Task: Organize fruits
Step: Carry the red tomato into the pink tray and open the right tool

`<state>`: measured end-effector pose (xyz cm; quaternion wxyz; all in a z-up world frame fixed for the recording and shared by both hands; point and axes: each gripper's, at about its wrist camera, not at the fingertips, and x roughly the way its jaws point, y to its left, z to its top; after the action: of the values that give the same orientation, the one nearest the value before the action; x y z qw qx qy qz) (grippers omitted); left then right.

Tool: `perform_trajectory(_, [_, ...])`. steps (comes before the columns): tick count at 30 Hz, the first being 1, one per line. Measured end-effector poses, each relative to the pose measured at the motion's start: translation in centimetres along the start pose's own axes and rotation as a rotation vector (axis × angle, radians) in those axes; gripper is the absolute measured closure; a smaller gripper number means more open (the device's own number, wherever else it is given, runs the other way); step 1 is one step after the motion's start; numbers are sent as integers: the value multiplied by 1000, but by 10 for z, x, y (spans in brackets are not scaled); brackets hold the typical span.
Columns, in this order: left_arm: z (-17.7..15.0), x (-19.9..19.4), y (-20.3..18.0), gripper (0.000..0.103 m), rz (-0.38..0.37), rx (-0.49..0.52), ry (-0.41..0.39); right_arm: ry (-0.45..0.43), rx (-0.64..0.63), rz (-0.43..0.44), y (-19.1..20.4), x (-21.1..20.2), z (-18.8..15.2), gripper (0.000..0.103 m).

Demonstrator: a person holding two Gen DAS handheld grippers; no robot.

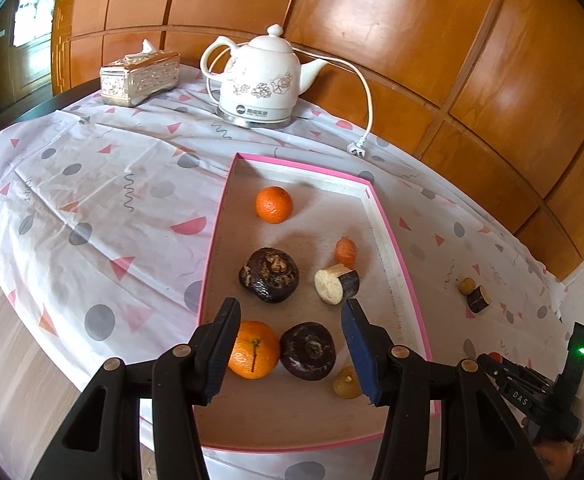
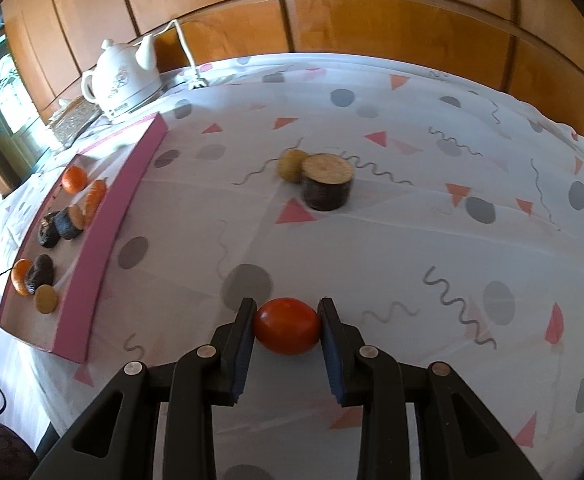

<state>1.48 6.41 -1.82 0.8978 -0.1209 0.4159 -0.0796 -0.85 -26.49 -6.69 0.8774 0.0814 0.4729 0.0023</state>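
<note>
Fruits already gathered sit in the pink tray (image 1: 388, 224), so take that tray as your landmark and read across from its left. Your left tongs (image 1: 292, 350) hang over the tray's near end with the jaws spread and nothing between them; under them lie an orange (image 1: 256, 350), a dark round fruit (image 1: 308, 351) and a small yellow piece (image 1: 346, 383). Farther in sit a second dark fruit (image 1: 269, 274), a cut eggplant chunk (image 1: 336, 283), a carrot piece (image 1: 346, 252) and another orange (image 1: 274, 204).

Right of the tray, on the patterned tabletop (image 2: 412, 240), two strays remain well out: a yellow fruit (image 2: 291, 165) touching a dark cut cylinder (image 2: 327, 186).

Nearer you, your right tongs (image 2: 286, 325) pinch a red tomato (image 2: 287, 325), both pads pressed on its ends. Its long axis runs across the jaws, from pad to pad. It looks low over the cloth; I cannot tell whether it is lifted clear.

What the next move turns on: the tray lies to the left of your right tongs and somewhat ahead, its long pink wall (image 2: 107, 232) facing you side-on. I judge you must raise the tomato above that wall and carry it leftward, aiming for bare floor among the fruits. Your right hand already holds it; the left is nearer the tray but idle.
</note>
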Motion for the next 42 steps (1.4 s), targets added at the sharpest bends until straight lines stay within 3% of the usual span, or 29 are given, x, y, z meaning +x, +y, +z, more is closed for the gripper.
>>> perform_trajectory(14, [1,-8,22,49,15,-66,-20,20,-34,17,18,2,-5,72])
perform_trajectory(32, [2,-9,65,43,113,-202,-46,27,-34,7,19,4,-7,72])
perform_trajectory(42, [0,-6,79,41,160,-246,-52,-22,-92,65,50,-10,17,72])
